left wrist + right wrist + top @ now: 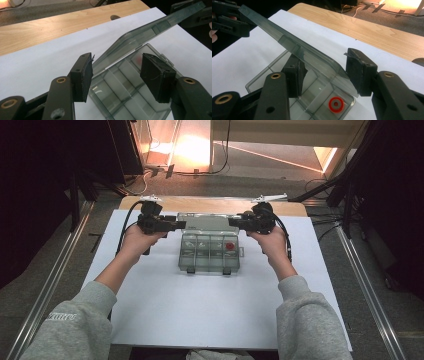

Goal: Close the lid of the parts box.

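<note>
Clear box [209,252] sits mid-table w/ lid [294,48] half up, red ring [336,104] at box's 3 o'clock; left gripper [116,76] & right gripper [324,72] both spread round lid ends, so lift evenly, no twisting

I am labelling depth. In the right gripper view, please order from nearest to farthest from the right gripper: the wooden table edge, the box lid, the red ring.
1. Box lid: between the right gripper jaws.
2. Red ring: just below, in a corner compartment.
3. Wooden table edge: far behind, beyond the white sheet.
</note>
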`<state>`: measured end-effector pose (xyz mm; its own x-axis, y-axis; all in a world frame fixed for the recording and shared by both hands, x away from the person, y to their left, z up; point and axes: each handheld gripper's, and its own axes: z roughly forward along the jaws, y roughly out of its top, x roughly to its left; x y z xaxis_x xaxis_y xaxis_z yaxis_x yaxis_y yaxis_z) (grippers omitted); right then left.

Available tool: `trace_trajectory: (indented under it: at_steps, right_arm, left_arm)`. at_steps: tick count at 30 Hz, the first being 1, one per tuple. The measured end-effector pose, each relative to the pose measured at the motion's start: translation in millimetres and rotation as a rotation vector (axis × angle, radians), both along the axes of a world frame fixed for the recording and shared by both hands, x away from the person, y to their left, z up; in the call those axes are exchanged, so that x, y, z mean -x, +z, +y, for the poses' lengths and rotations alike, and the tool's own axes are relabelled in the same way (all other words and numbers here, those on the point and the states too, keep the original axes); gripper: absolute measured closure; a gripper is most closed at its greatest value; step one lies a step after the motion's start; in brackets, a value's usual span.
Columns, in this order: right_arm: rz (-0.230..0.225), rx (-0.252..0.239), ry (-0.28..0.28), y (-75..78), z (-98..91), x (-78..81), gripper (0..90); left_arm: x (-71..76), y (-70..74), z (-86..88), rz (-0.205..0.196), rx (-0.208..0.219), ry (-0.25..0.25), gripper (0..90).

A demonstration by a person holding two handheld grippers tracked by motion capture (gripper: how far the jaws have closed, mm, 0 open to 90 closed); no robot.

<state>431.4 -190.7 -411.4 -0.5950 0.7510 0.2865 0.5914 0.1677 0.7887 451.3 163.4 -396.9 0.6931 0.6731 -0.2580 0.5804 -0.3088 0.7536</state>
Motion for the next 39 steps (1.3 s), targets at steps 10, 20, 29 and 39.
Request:
trace_trajectory:
  at_steps: [10, 20, 29, 39]
  right_arm:
    - [-0.001, -0.018, 0.010, -4.2, -1.5, 4.5, 48.6]
    - [-0.013, -0.015, 0.028, -6.9, -2.2, 8.6, 47.1]
    - [-0.027, -0.007, 0.046, -9.0, -2.4, 13.2, 46.0]
    - [-0.026, -0.014, 0.051, -10.1, -2.4, 14.6, 44.5]
  left_arm:
    - [3.9, -3.6, 18.9, 0.031, -0.008, 0.023, 42.6]
    - [2.5, -2.4, 27.3, 0.060, -0.037, 0.051, 43.0]
    - [-2.4, 6.4, 37.6, 0.047, -0.009, 0.079, 51.4]
    - [-6.7, 18.1, 27.2, 0.073, -0.001, 0.045, 73.8]
